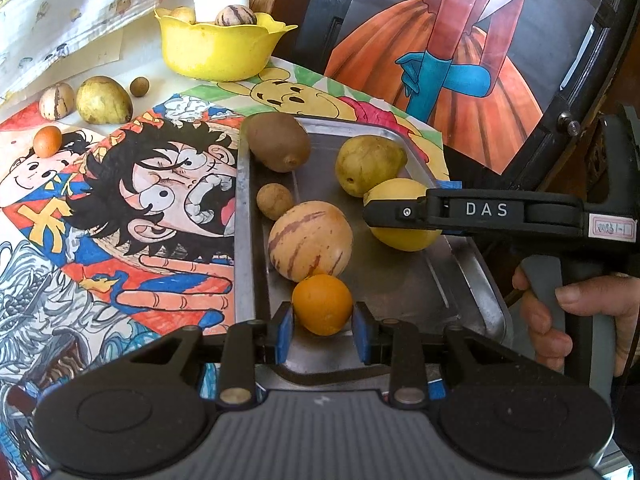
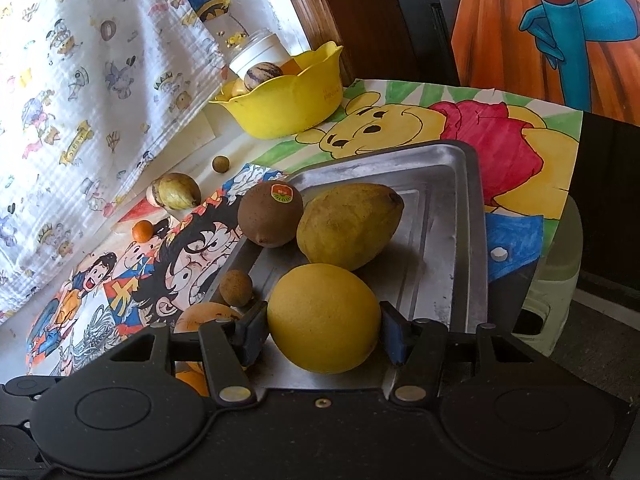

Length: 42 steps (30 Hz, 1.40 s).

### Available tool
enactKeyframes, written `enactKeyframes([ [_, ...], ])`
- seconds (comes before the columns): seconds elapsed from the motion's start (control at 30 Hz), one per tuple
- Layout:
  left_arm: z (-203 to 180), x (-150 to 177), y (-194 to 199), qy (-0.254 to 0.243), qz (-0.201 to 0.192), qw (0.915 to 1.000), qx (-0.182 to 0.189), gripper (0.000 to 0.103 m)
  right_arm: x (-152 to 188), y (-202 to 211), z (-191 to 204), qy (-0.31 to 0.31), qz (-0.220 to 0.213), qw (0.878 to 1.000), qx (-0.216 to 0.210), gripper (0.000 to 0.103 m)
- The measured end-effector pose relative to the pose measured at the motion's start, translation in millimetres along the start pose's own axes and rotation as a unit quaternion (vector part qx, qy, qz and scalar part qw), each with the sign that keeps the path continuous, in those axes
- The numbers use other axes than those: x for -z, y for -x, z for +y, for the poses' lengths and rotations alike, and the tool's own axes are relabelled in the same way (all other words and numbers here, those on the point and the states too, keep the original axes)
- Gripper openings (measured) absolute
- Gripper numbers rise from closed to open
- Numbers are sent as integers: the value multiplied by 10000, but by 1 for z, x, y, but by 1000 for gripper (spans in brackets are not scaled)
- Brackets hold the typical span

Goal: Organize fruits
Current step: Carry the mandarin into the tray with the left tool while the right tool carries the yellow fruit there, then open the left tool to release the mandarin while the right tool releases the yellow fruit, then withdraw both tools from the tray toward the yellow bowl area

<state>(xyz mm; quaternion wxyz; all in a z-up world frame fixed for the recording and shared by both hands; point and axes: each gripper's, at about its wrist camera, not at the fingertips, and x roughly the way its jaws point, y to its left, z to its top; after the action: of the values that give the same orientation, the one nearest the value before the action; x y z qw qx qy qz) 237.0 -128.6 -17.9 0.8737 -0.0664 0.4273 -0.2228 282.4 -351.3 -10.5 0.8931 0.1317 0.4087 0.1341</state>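
Observation:
A metal tray [image 1: 400,280] lies on cartoon drawings. In it are a kiwi [image 1: 278,142], a yellow-green pear [image 1: 368,164], a small brown round fruit [image 1: 275,201], a striped melon [image 1: 310,240], a lemon [image 1: 404,240] and a small orange [image 1: 322,304]. My left gripper [image 1: 324,332] is shut on the small orange at the tray's near end, its blue pads on either side. My right gripper [image 2: 325,330] is shut on the lemon [image 2: 324,318], just in front of the pear [image 2: 350,226] and kiwi [image 2: 270,214]. One of its fingers [image 1: 404,213] crosses the lemon in the left wrist view.
A yellow bowl [image 1: 218,52] with fruit and a white jar stands at the back. Loose on the table at the left lie a green-yellow fruit [image 1: 103,100], a striped fruit [image 1: 56,101], a small brown one [image 1: 139,86] and a small orange [image 1: 47,141]. A hand [image 1: 560,312] holds the right gripper's handle.

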Motion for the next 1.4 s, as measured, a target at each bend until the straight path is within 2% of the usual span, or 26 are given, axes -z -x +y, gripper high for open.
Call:
enactKeyframes([
  [0.37,4,3,7,100,-17,9999,-30,40,4,10,1,7,-86,10000,-40,65],
  [0.6,4,8,22,149,-150,9998,-15,48,12,32,6,-23,-239,9997,25,73],
  [0.67,4,10,30,168,-210,9996,-67,53,15,42,8,-8,-302,9995,52,76],
  [0.77,6,13,43,241,-307,9991,-147,63,21,62,13,17,-399,9992,67,81],
  [0.83,9,15,53,341,-396,9984,-229,75,26,78,18,34,-441,9990,70,88],
  [0.93,15,18,72,502,-565,9966,-330,85,33,105,27,124,-475,9988,49,96],
  [1.17,30,25,124,839,-941,9910,-458,94,59,172,49,195,-562,9982,67,102],
  [1.4,36,43,180,652,-1120,9902,-529,100,93,226,78,365,-526,9978,170,102],
])
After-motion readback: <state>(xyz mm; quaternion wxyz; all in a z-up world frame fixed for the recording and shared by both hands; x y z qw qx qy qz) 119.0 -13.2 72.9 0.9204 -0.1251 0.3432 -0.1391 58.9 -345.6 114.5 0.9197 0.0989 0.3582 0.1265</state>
